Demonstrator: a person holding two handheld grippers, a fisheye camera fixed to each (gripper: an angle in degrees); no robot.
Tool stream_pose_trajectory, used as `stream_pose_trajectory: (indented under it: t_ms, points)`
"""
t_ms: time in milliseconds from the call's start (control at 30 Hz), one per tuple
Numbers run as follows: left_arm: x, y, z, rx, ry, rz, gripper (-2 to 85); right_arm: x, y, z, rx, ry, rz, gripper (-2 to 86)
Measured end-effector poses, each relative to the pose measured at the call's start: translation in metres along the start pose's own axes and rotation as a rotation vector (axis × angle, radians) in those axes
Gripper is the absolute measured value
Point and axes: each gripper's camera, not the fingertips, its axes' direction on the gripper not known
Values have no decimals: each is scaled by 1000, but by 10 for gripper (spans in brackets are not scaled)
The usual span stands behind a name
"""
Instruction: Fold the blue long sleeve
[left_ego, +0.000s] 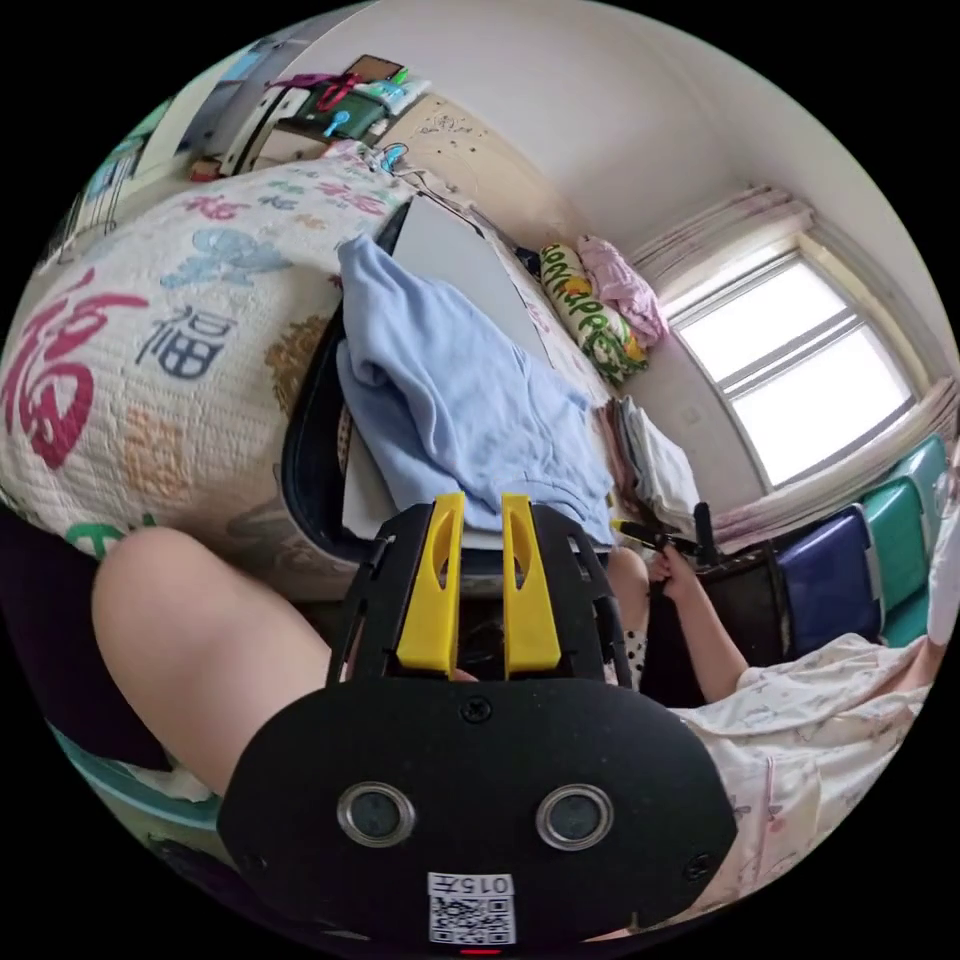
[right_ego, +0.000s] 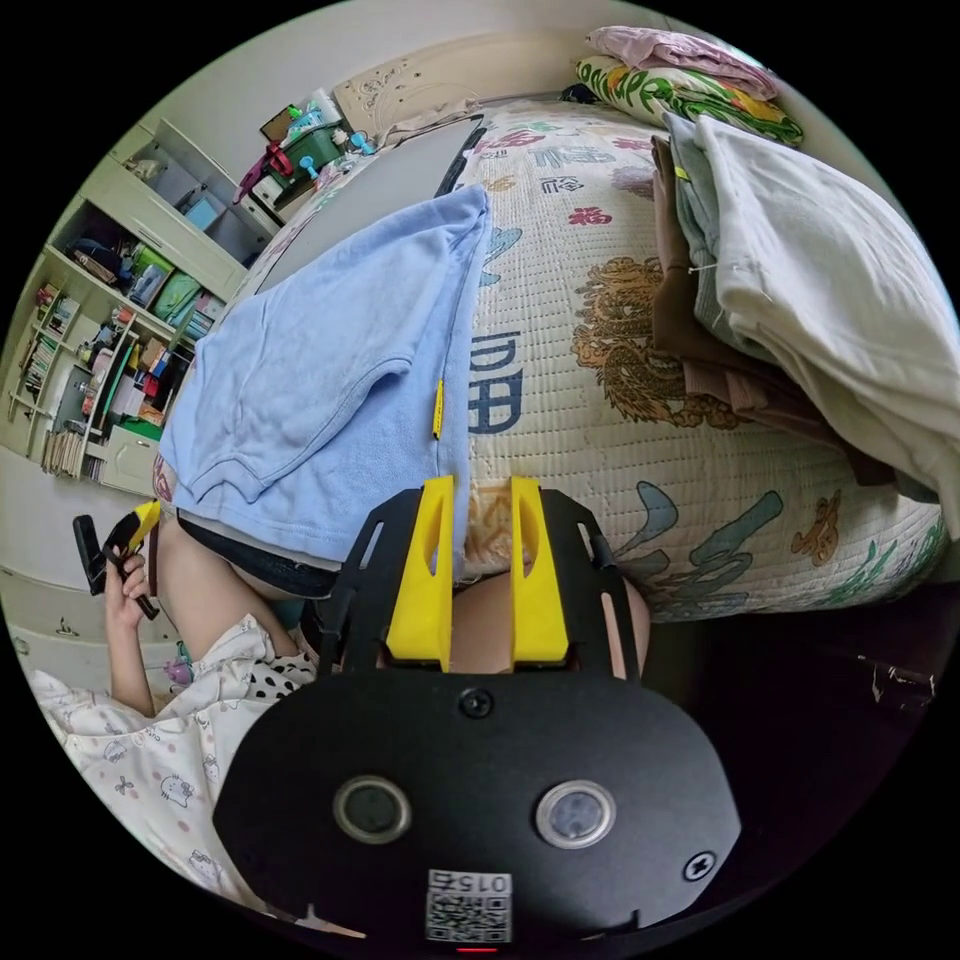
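Observation:
The blue long sleeve (left_ego: 450, 400) lies bunched and partly folded on a grey board (left_ego: 450, 260) on the bed. My left gripper (left_ego: 483, 505) hangs just short of its near hem, jaws a narrow gap apart and holding nothing. In the right gripper view the same garment (right_ego: 320, 370) drapes over the board's edge (right_ego: 370, 190), a small yellow tag on its side seam. Beside that seam my right gripper (right_ego: 482, 490) stands open and empty. Each view also catches the other gripper held in a hand away from the cloth: the right one (left_ego: 640, 530) and the left one (right_ego: 125, 535).
A patterned quilt (right_ego: 600, 330) covers the bed. A stack of folded clothes (right_ego: 820, 260) sits at its right, with pillows (right_ego: 690, 90) beyond. The person's knee (left_ego: 200, 620) is close under the left gripper. Cluttered shelves (right_ego: 110, 330) and a window (left_ego: 800, 360) border the room.

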Motion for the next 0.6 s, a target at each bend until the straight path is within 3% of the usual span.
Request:
stream_pose_trajectory:
  t_ms: [200, 333, 467, 600]
  points:
    - [-2, -51, 21, 33, 27, -37, 104, 26, 5, 3, -25, -72, 40, 31]
    - [40, -99, 22, 70, -134, 23, 135, 39, 20, -3, 28, -21, 63, -1]
    - [104, -137, 11, 143, -279, 189, 142, 58, 34, -15, 76, -6, 92, 0]
    - [125, -184, -5, 164, -232, 206, 141, 66, 42, -2, 54, -113, 89, 43]
